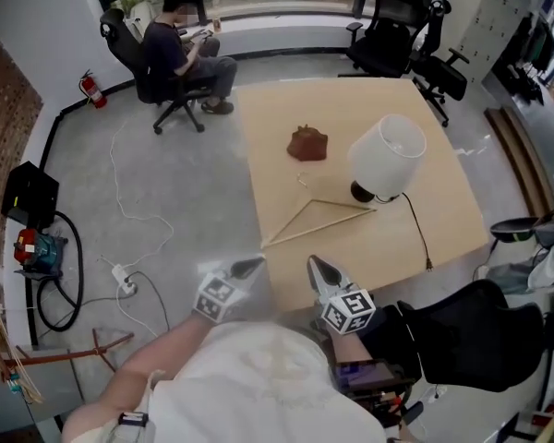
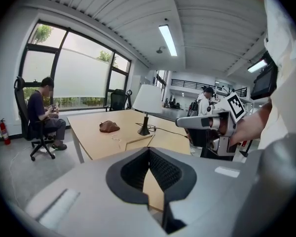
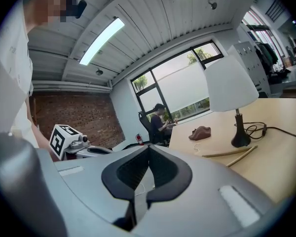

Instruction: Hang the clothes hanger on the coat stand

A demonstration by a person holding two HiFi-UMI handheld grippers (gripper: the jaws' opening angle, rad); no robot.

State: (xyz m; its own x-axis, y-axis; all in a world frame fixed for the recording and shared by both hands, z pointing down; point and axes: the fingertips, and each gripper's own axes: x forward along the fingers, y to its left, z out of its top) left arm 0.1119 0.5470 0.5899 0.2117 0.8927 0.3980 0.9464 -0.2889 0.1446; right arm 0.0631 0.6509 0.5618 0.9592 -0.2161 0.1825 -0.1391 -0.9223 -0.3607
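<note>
Two grippers point side by side at the near edge of a pale wooden table point(image 1: 443, 238), and neither carries anything. We see the left gripper point(image 1: 252, 265) with its jaws pressed together at the tips and nothing between the dark ribbed pads. The right gripper point(image 1: 316, 264) looks the same in its own view, with the pads meeting and nothing caught in them. Each is held in one of the person's hands, and the marker cubes sit just behind the jaws.

The wooden clothes hanger point(image 1: 319, 229) lies flat on the table ahead of both grippers, apart from their tips and untouched. Its long bar runs across in front of them and its hook points away. Just beyond the hanger's right end, ahead of the right gripper, stands a lamp point(image 1: 388, 155) with a white shade, and its black cord trails back toward the table's near edge. Farther out, past the hanger's hook, rests a brown lump point(image 1: 307, 143). Well beyond the left gripper, a person point(image 1: 180, 49) sits in an office chair by the window.
</note>
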